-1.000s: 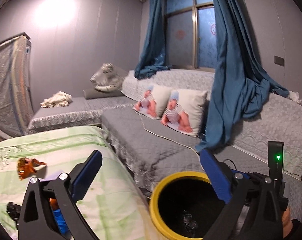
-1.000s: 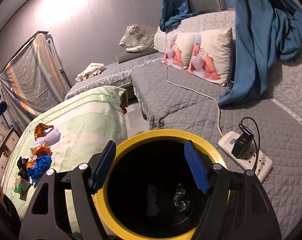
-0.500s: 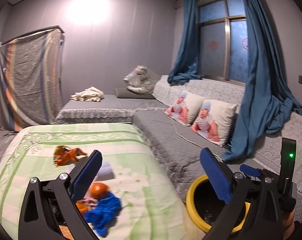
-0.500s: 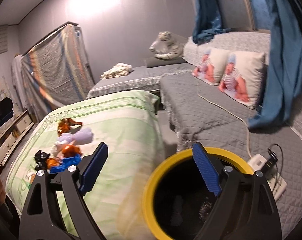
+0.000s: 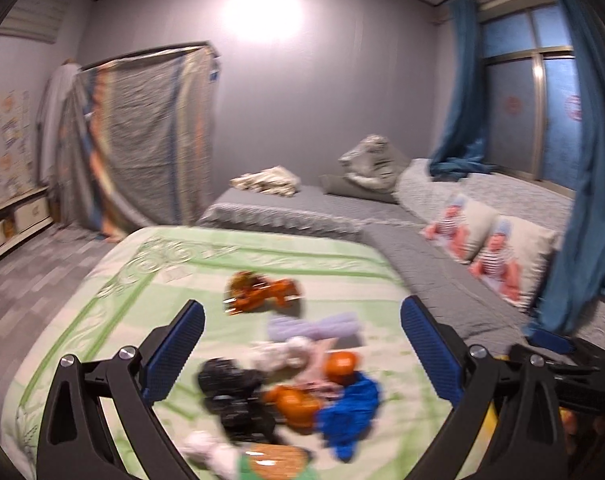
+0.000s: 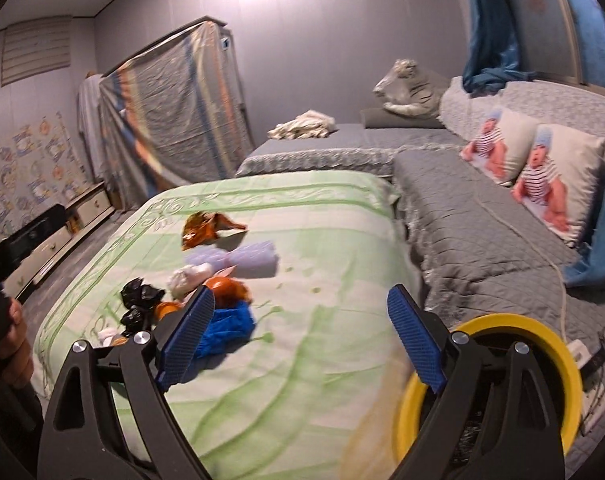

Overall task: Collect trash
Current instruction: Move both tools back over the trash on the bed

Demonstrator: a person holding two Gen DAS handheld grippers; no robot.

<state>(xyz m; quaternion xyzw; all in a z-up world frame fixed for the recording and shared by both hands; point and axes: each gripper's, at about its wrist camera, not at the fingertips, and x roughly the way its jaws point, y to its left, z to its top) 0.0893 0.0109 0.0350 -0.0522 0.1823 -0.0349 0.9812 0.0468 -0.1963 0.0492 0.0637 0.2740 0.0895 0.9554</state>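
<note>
Trash heap (image 6: 190, 292) on green-patterned cloth (image 6: 302, 344), roughly eight pieces.
Beside it, one yellow-rimmed bin (image 6: 542, 364), contents hidden. Right gripper (image 6: 300, 340) just spread apart, empty; left gripper (image 5: 302, 350) released, empty.

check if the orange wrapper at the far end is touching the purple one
Apart: the right wrist view shows green cloth between the orange wrapper and the purple wrapper.
</note>
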